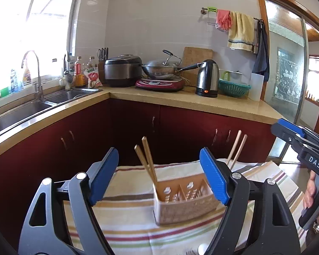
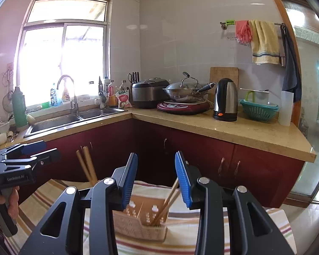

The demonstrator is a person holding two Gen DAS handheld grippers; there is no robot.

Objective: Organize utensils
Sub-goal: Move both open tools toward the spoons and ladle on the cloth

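Chopsticks (image 1: 147, 161) stand tips-down in holder (image 1: 187, 201) — leaning left.

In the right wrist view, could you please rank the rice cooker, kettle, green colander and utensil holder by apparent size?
1. Utensil holder, though nearness to the camera inflates it.
2. Rice cooker.
3. Colander and kettle look too alike to rank.

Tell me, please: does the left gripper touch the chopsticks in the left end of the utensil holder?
Apart. The left wrist view shows the left gripper open, its fingers wide on either side of the chopsticks, with striped cloth visible between.
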